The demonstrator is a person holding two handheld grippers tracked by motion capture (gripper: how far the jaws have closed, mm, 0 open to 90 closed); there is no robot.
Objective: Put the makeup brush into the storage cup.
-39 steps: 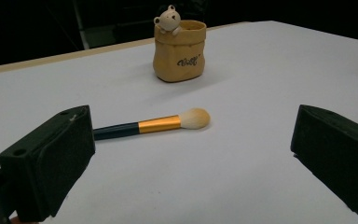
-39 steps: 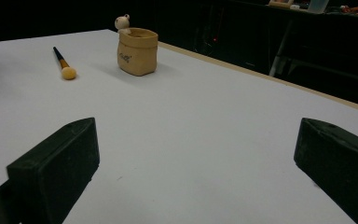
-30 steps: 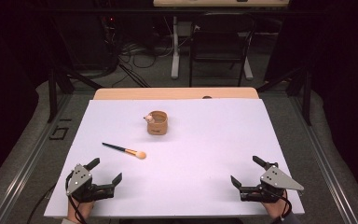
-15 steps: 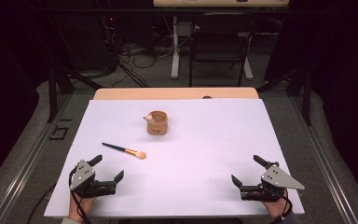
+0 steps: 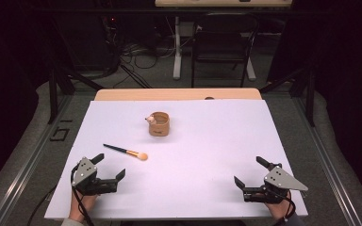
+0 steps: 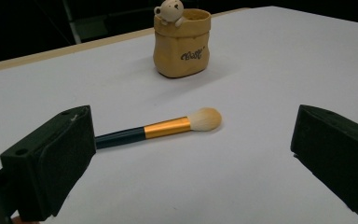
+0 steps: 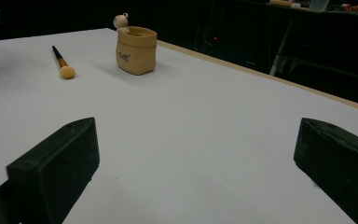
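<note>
Left hand-held gripper (image 5: pixel 109 167) has edged forward — toward the soft-tipped brush (image 5: pixel 125 151).

Showing one piece of readable lettering: dark script on the front of the tan bag-shaped holder (image 6: pixel 182 44), reading roughly "Bolli", the exact letters not quite certain. Appearing again as a small dark mark on the same holder in the right gripper view, too small there for reading. Carrying no lettering on the makeup brush (image 6: pixel 161 128).
</note>
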